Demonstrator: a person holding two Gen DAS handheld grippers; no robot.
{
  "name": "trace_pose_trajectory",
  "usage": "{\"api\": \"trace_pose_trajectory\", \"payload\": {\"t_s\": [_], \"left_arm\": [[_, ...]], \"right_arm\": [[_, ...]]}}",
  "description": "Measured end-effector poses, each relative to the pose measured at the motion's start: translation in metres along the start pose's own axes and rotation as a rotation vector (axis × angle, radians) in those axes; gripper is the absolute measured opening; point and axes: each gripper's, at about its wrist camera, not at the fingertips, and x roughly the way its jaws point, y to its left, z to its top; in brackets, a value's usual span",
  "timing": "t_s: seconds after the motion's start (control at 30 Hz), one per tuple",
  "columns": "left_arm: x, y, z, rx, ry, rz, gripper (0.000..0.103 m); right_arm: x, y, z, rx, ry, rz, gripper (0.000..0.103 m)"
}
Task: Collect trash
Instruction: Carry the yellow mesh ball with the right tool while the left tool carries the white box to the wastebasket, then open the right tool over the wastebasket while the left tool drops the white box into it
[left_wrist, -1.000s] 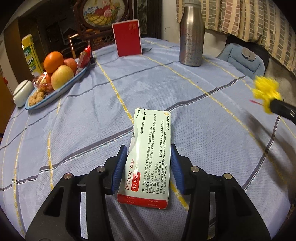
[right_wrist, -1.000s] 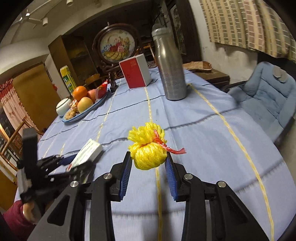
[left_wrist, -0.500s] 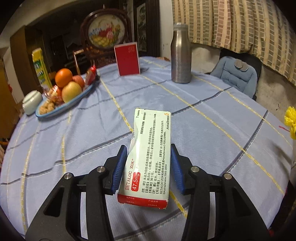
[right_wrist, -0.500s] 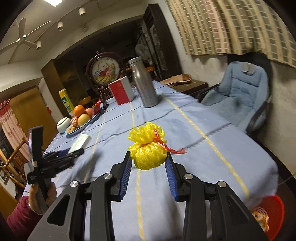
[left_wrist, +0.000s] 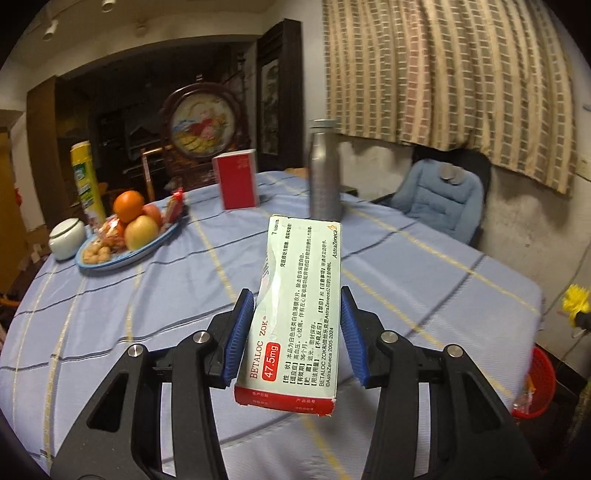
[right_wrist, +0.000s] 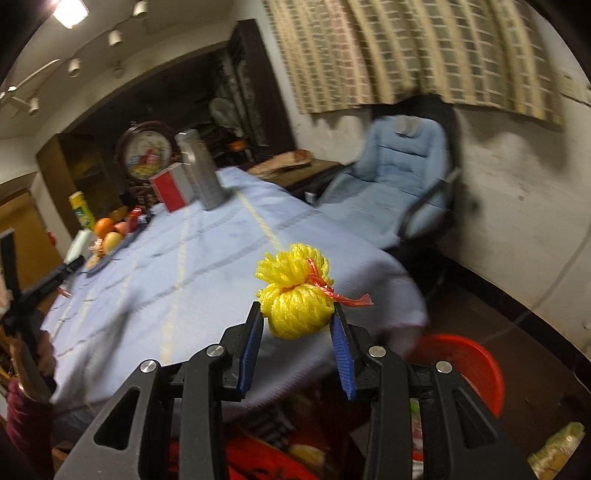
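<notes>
already both loaded: left gripper (left_wrist: 293, 332) pinches medicine box (left_wrist: 295, 310), right gripper (right_wrist: 297, 334) squeezes yellow net ball (right_wrist: 295, 295); early release likely misses red bin (right_wrist: 476, 362).

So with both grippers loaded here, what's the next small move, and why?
Probably carry the right gripper a bit further out and down over the red bin. It is shut on the yellow mesh bundle, already past the table edge, and the bin sits just below. The left gripper holds the medicine box above the table.
</notes>
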Motion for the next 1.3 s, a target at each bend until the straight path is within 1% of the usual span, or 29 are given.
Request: {"api": "trace_pose_trajectory", "payload": {"t_s": [0.1, 0.23, 0.27, 0.3, 0.37, 0.4, 0.47, 0.53, 0.7, 0.8, 0.87, 0.97, 1.0, 1.03, 1.07, 1.1, 1.17, 1.23, 1.3], "left_arm": [[-0.001, -0.025, 0.004, 0.037, -0.002, -0.036, 0.047], [-0.001, -0.071, 0.006, 0.104, 0.002, -0.097, 0.047], [0.000, -0.082, 0.005, 0.117, 0.005, -0.115, 0.047], [0.001, -0.092, 0.005, 0.129, 0.010, -0.134, 0.047], [0.005, -0.117, 0.005, 0.153, 0.028, -0.183, 0.047], [0.006, -0.127, 0.004, 0.162, 0.037, -0.206, 0.047], [0.011, -0.153, 0.002, 0.187, 0.059, -0.262, 0.047], [0.015, -0.181, 0.000, 0.219, 0.083, -0.314, 0.047], [0.029, -0.255, -0.012, 0.297, 0.164, -0.456, 0.047], [0.038, -0.306, -0.025, 0.363, 0.211, -0.537, 0.047], [0.042, -0.333, -0.034, 0.401, 0.237, -0.574, 0.047], [0.053, -0.377, -0.051, 0.464, 0.286, -0.625, 0.048], [0.057, -0.388, -0.057, 0.481, 0.305, -0.639, 0.053], [0.063, -0.400, -0.063, 0.503, 0.333, -0.649, 0.060], [0.068, -0.409, -0.070, 0.522, 0.354, -0.644, 0.075], [0.073, -0.416, -0.075, 0.533, 0.359, -0.622, 0.080], [0.076, -0.417, -0.081, 0.539, 0.355, -0.601, 0.080], [0.079, -0.413, -0.085, 0.534, 0.358, -0.576, 0.083], [0.078, -0.400, -0.088, 0.508, 0.355, -0.543, 0.089]], "right_arm": [[0.010, -0.026, -0.014, 0.025, 0.040, -0.071, 0.037], [0.037, -0.067, -0.037, 0.083, 0.122, -0.159, 0.037], [0.046, -0.076, -0.043, 0.090, 0.154, -0.175, 0.038], [0.059, -0.086, -0.051, 0.090, 0.214, -0.196, 0.038], [0.075, -0.099, -0.061, 0.100, 0.278, -0.241, 0.051], [0.078, -0.106, -0.065, 0.111, 0.288, -0.256, 0.060], [0.073, -0.118, -0.068, 0.149, 0.271, -0.256, 0.060], [0.062, -0.128, -0.064, 0.188, 0.234, -0.240, 0.060], [0.023, -0.161, -0.055, 0.285, 0.127, -0.251, 0.061], [0.005, -0.181, -0.054, 0.342, 0.082, -0.251, 0.061], [-0.003, -0.192, -0.051, 0.384, 0.051, -0.244, 0.061], [-0.011, -0.201, -0.049, 0.406, 0.025, -0.237, 0.061], [-0.013, -0.201, -0.048, 0.405, 0.021, -0.240, 0.061], [-0.014, -0.201, -0.046, 0.401, 0.017, -0.243, 0.061], [-0.014, -0.201, -0.046, 0.397, 0.014, -0.244, 0.061], [-0.014, -0.199, -0.045, 0.392, 0.015, -0.244, 0.062], [-0.015, -0.198, -0.045, 0.384, 0.018, -0.240, 0.062], [-0.014, -0.194, -0.045, 0.379, 0.026, -0.229, 0.062], [-0.011, -0.188, -0.045, 0.373, 0.038, -0.222, 0.063]]}}
